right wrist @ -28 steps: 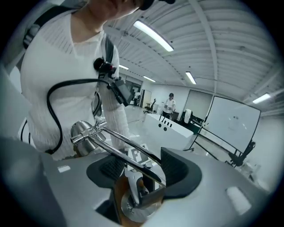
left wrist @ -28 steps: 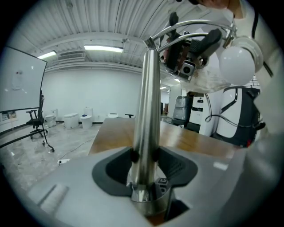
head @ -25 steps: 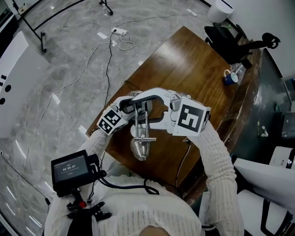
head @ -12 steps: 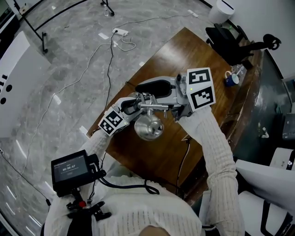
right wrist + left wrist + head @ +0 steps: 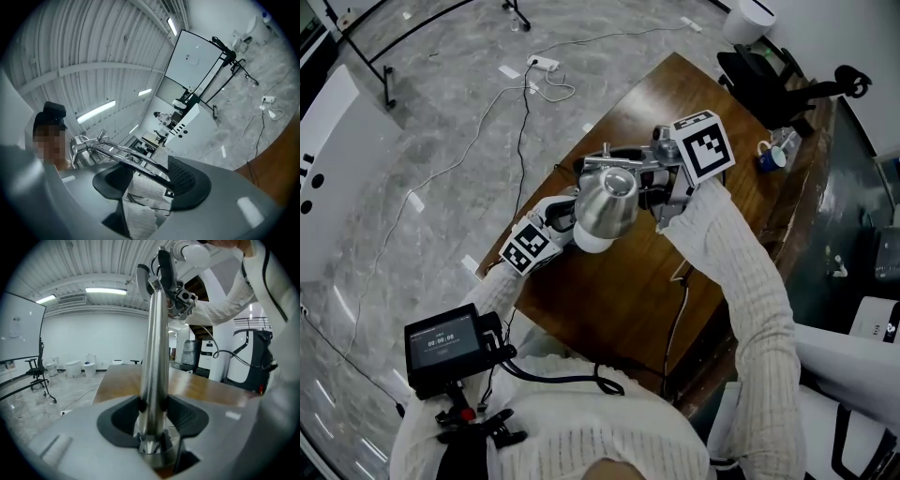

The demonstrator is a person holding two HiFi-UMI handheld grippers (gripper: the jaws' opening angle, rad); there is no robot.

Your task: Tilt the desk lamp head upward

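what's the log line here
left gripper: clamped on lamp pole | right gripper: clamped on lamp arm | lamp head: raised

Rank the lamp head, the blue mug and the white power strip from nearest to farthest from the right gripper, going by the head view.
1. The lamp head: just left of the right gripper, whose jaws are shut on the lamp arm carrying it.
2. The blue mug: to the right, near the table edge.
3. The white power strip: on the floor, upper left.
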